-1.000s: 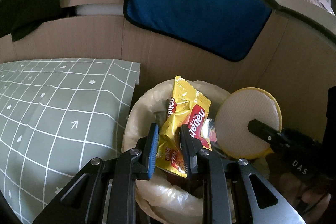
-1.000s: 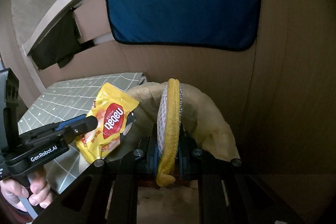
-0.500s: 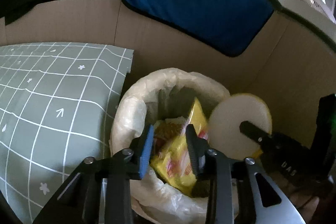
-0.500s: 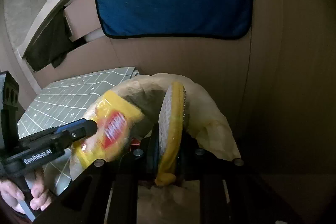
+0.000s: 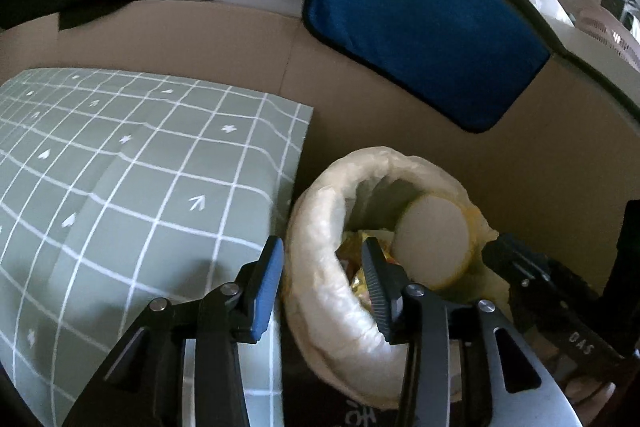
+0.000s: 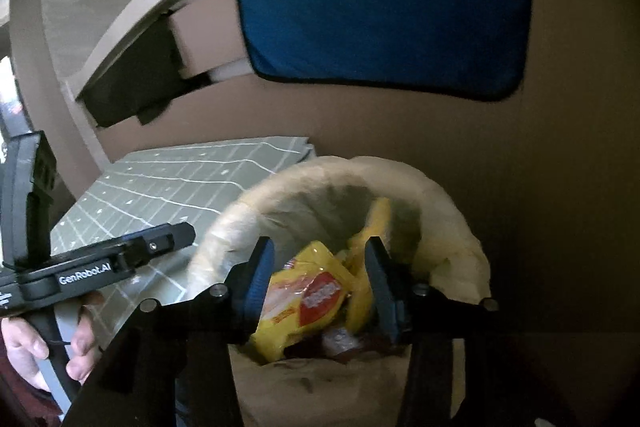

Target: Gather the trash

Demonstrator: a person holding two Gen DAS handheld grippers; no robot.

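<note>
A trash bin lined with a cream plastic bag (image 5: 320,227) (image 6: 452,203) stands beside the table. A yellow and red snack wrapper (image 6: 316,291) lies inside it, partly seen in the left wrist view (image 5: 360,281). A round yellow-rimmed sponge pad (image 5: 432,239) lies in the bin against the liner; in the right wrist view it shows edge-on (image 6: 376,223). My left gripper (image 5: 320,279) is open and empty over the bin's near rim. My right gripper (image 6: 320,267) is open and empty above the bin. Each gripper shows in the other's view (image 6: 120,259) (image 5: 532,279).
A green tablecloth with a white grid (image 5: 120,187) (image 6: 192,179) covers the table left of the bin. A cardboard wall (image 5: 400,131) stands behind, with a blue cloth (image 5: 420,27) (image 6: 384,15) hanging on it. A dark cloth (image 6: 136,83) hangs further left.
Both grippers opened. The snack wrapper dropped from my left gripper into the bin, and the sponge pad dropped from my right gripper into it. The left gripper shifted left.
</note>
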